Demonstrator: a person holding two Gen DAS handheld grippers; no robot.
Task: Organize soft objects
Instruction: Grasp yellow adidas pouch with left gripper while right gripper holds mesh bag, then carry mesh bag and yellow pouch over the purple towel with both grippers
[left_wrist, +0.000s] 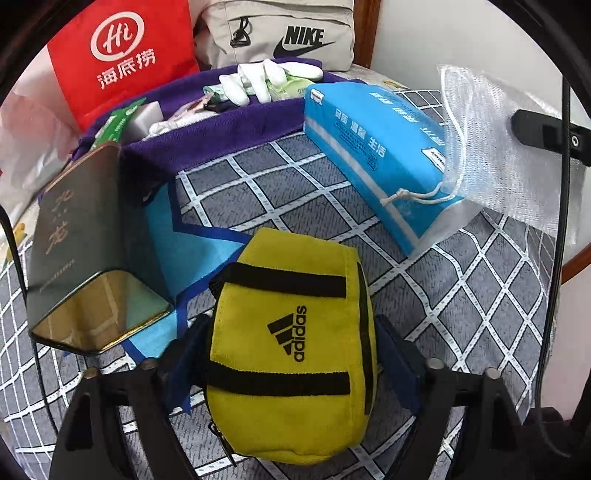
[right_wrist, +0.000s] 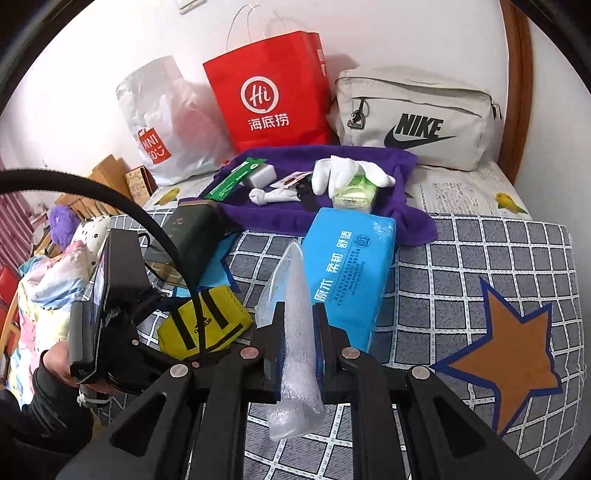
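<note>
My left gripper is shut on a yellow Adidas pouch with black stripes, held just above the checked bedspread; the pouch also shows in the right wrist view. My right gripper is shut on a sheet of clear bubble wrap, which stands upright between the fingers; the bubble wrap also shows in the left wrist view. A blue tissue pack lies just beyond the right gripper and also shows in the left wrist view. White gloves lie on a purple towel.
A dark green tin stands left of the pouch. At the back against the wall stand a red paper bag, a beige Nike bag and a white plastic bag. An orange star patch is on the bedspread at right.
</note>
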